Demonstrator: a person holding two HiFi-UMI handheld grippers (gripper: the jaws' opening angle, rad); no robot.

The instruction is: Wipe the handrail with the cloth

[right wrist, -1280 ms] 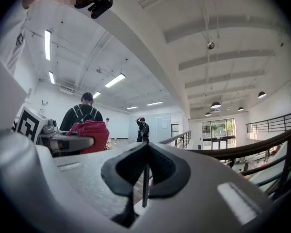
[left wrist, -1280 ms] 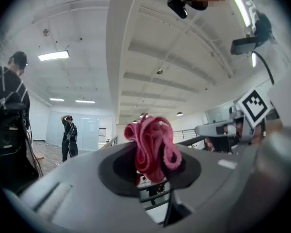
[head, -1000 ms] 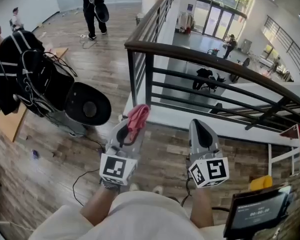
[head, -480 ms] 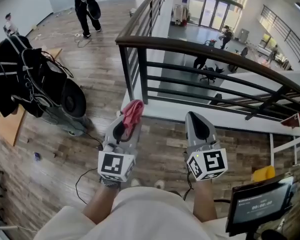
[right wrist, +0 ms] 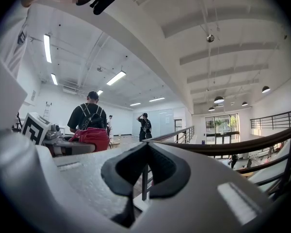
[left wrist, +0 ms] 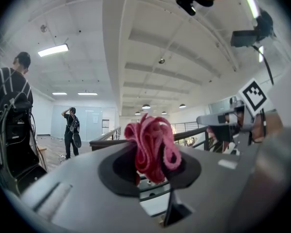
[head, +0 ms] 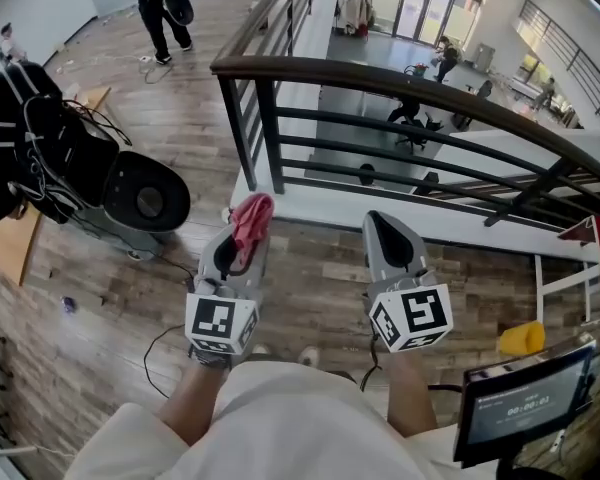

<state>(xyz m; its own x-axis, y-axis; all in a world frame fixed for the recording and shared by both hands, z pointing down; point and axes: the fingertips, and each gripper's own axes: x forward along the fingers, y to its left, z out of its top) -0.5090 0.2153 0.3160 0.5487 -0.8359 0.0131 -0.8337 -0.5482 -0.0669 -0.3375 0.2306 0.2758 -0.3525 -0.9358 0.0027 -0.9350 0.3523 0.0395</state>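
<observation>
Since a second ago, the dark handrail (head: 380, 76) has slid up and toward the left of the head view, and both grippers sit slightly lower in that view. The round black device (head: 145, 200) on the wooden floor (head: 320, 288) has likewise shifted left.

Left gripper (head: 242, 240): I hold it below the handrail and well apart from it, tip pointing toward the railing. Its jaws are closed on the pink cloth (head: 250, 218). The left gripper view shows the cloth (left wrist: 153, 147) bunched in folds between the dark pads and standing up above them.

Right gripper (head: 383, 226): I hold it beside the left one, also short of the handrail. In the right gripper view the jaws (right wrist: 146, 147) meet at their tips with nothing between them. Only a distant baluster shows through the opening below the tips. That view also catches the cloth (right wrist: 89, 139) at its left, and the handrail (right wrist: 242, 142) running across at its right.

Background: a person in black (head: 160, 8) stands far off on the floor. A yellow object (head: 522, 339) lies at lower right, just above a dark screen (head: 525, 408).
</observation>
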